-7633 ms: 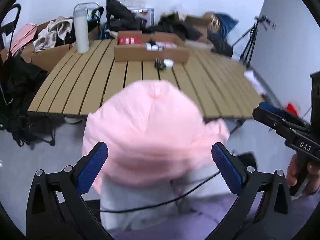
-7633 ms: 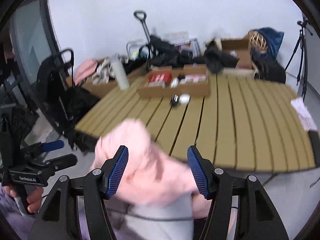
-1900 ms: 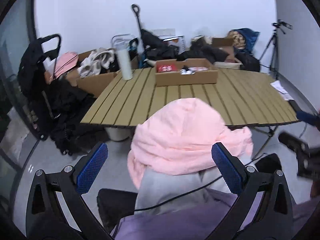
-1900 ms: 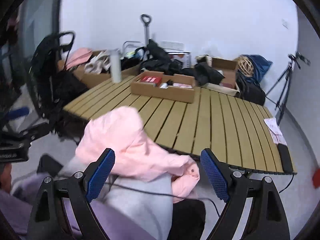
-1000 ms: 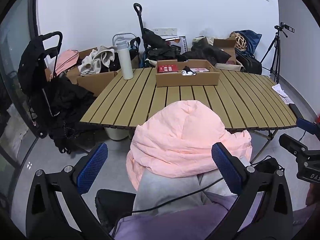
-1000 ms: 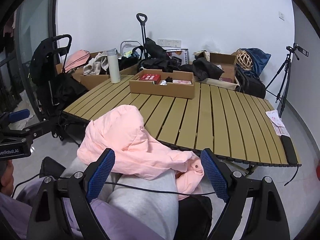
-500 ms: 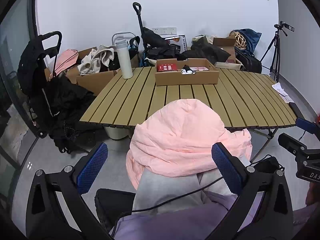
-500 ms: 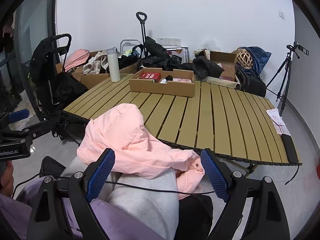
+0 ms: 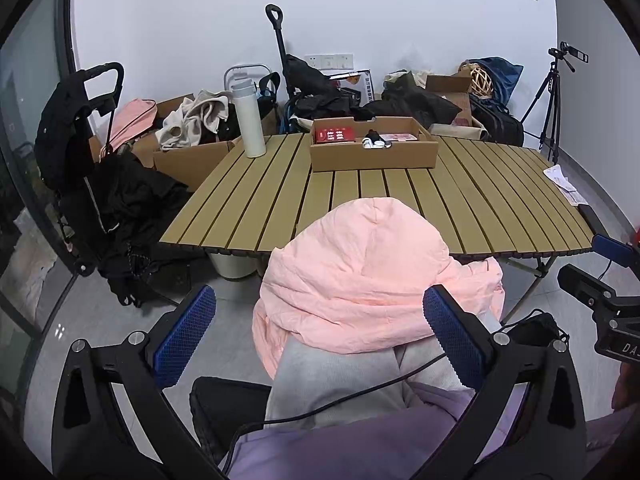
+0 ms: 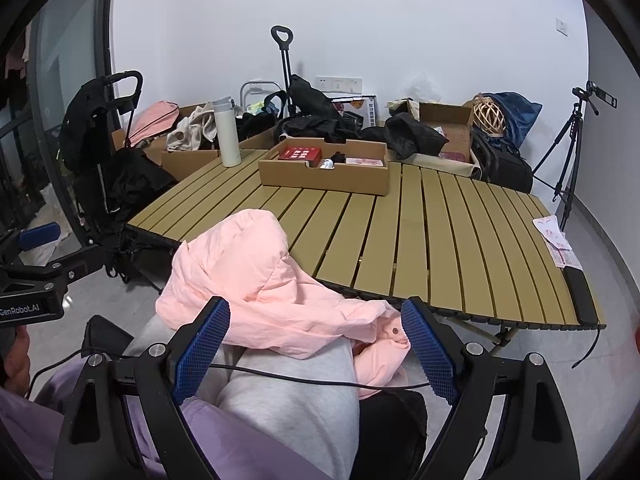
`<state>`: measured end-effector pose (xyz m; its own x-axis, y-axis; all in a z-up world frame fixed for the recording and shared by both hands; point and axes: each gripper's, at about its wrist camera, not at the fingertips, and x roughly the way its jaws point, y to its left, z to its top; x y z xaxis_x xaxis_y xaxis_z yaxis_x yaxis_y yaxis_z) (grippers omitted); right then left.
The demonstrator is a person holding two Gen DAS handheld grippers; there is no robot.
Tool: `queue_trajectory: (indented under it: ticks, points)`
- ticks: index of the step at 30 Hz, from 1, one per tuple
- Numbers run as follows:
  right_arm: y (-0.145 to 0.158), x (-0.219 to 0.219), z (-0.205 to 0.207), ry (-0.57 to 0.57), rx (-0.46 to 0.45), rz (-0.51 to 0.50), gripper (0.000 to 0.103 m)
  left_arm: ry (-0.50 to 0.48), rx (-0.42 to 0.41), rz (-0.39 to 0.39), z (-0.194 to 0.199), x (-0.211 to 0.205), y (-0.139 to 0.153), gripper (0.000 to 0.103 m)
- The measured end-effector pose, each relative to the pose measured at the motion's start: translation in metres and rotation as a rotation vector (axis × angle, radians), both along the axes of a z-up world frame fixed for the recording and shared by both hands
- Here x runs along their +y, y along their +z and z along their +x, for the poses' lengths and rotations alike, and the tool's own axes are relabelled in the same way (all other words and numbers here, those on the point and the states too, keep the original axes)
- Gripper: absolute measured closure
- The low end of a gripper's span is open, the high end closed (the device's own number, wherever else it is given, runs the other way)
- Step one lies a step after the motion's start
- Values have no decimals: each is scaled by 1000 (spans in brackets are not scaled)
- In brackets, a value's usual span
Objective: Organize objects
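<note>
Both grippers are just hanging out over the lap, angled downward. The left gripper point(image 9: 320, 332) has its blue-padded fingers point(image 9: 185, 335) spread wide with nothing pinched between them, and the right gripper point(image 10: 316, 350) is the same deal, fingers point(image 10: 429, 350) wide apart and not pressing on anything.

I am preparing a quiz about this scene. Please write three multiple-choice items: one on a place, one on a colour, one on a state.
1. Where does the crumpled pink padded jacket lie?
A. on the person's lap
B. in the box
C. on the floor

2. What colour is the tall upright flask on the slatted wooden table?
A. red
B. white
C. black

3. How do the jaws of the right gripper stand?
A. shut on the jacket
B. shut, empty
C. open

Answers: 1 A, it drapes over grey-trousered legs. 2 B, its body is white. 3 C, blue pads stand wide apart.
</note>
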<state>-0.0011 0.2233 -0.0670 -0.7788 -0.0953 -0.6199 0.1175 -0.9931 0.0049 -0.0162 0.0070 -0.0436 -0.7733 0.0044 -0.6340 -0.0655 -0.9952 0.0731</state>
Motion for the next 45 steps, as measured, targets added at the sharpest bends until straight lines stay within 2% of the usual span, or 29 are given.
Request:
queue_trajectory:
  ticks: [41,45]
  points:
    - [-1,1,-1,-20,-6,8,13,-12,-7,0,2,6,3,0]
    - [-1,2,-2,-19,-7,7,13,-29,-48,20,-3,5,1,0]
